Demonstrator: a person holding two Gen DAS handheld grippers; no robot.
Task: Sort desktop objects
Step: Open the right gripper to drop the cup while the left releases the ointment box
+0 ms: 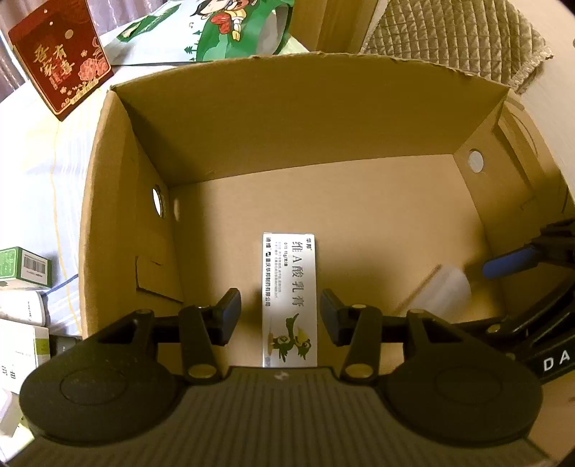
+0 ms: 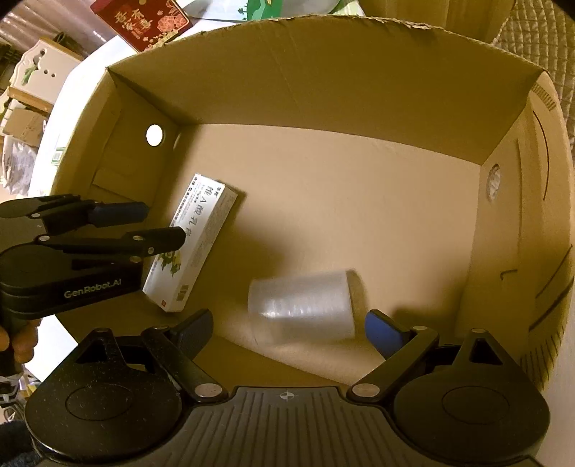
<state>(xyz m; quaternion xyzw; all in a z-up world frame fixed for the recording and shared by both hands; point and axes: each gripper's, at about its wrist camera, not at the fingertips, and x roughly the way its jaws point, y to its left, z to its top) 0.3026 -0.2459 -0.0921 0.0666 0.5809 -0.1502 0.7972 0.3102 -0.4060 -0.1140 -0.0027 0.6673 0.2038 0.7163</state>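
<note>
Cardboard box (image 2: pixel 323 89): medicine carton (image 1: pixel 289 298) below spread left gripper (image 1: pixel 280 312) jaws; blurred plastic cup (image 2: pixel 302 305) between spread right gripper (image 2: pixel 287 330) jaws, apparently loose, may roll

Dim warm light, fisheye-bent edges; plastic cup (image 2: pixel 302 301) motion-blurred (shadows soft).

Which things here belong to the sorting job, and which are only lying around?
Job: carton, white medicine box lying flat inside it, clear plastic cup on its side inside it (blurred), left gripper and right gripper, both open.

Lying about: red gift box, green bag, quilted cushion.
</note>
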